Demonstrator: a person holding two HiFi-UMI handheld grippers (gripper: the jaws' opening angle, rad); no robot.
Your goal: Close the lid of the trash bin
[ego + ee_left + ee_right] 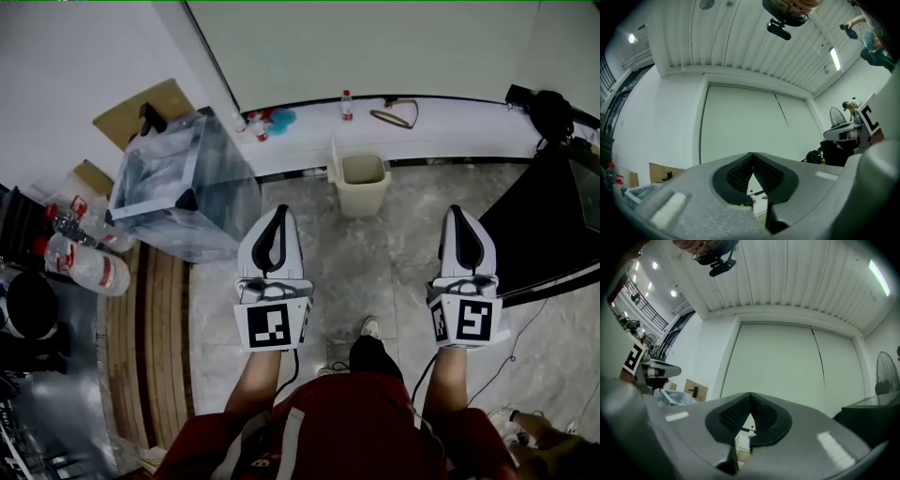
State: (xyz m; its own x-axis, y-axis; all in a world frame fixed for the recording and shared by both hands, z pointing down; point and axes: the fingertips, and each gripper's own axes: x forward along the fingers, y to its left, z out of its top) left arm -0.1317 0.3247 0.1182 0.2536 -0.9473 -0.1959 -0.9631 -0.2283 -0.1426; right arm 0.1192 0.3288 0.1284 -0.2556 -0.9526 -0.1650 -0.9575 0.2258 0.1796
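Observation:
A small beige trash bin [362, 184] stands on the stone floor against the white ledge, its top open and its lid [333, 161] raised at the left side. My left gripper [280, 209] is held out short of the bin and to its left, jaws together with nothing between them. My right gripper [456, 210] is level with it, to the right of the bin, also shut and empty. In the left gripper view the left gripper [752, 155] has its ribbed pads meeting at the tip; in the right gripper view the right gripper [750, 394] does the same.
A clear plastic crate [181, 184] sits to the left of the bin, with water bottles [86, 264] beyond it. A small bottle [347, 104] and a cable loop [396, 115] lie on the white ledge. A dark cabinet [542, 230] stands at the right. My shoe [371, 327] is below.

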